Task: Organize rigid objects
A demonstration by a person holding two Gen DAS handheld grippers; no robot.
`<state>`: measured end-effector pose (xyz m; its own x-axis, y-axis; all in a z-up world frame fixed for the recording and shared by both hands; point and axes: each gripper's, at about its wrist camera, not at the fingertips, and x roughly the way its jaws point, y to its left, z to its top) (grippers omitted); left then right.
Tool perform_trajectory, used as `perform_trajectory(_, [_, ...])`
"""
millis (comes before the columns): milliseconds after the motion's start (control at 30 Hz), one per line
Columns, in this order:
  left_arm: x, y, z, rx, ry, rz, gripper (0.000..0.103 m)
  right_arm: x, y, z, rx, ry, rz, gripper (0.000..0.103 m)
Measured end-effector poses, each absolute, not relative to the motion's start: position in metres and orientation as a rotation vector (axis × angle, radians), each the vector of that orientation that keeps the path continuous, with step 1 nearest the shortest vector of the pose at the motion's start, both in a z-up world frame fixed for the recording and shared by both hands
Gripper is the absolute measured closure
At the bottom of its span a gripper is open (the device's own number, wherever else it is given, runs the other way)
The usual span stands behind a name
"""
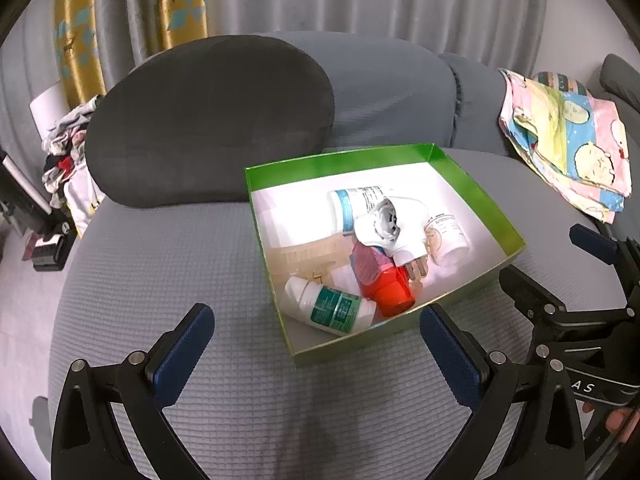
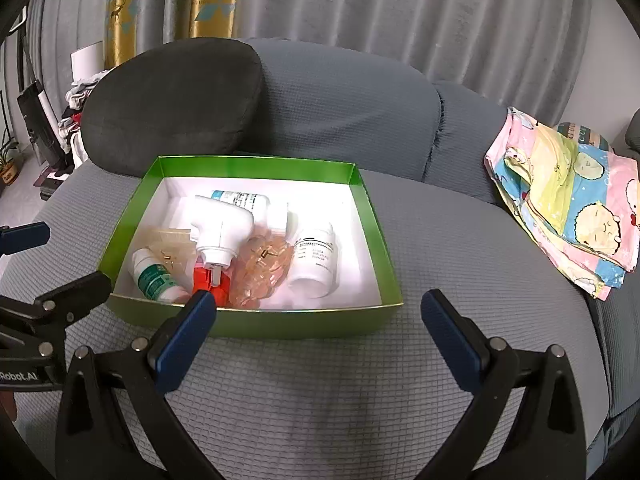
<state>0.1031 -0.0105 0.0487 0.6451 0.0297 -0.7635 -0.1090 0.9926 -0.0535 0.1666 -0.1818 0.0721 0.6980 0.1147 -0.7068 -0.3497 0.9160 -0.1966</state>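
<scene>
On a grey quilted sofa seat (image 2: 320, 380) the green box (image 2: 256, 322) already holds the bottles, so both the left gripper (image 1: 316, 344) and right gripper (image 2: 318, 330), jaws spread and empty, should approach slowly from above.

A shallow green box (image 2: 372, 216) with a white inside sits open on the grey sofa seat, holding a loose heap of things. A white bottle with a green label (image 2: 154, 276) lies on its side in the near left corner. A white bottle with a printed label (image 2: 316, 258) lies on the right, apart from the wall. A third white bottle with a blue band (image 2: 240, 199) lies toward the back. A white spray head (image 2: 222, 230) rests tilted on top of a red container (image 2: 208, 284), beside a clear bag of small pale pieces (image 2: 260, 272).
</scene>
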Motion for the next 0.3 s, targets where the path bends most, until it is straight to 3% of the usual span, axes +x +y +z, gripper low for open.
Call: perform_trajectory(300, [0.1101,-0.0087,0.0442,-0.112,0.877,0.085,0.001,0.1698,-0.1829,0.0651,-0.317,0.777,0.263,0.001])
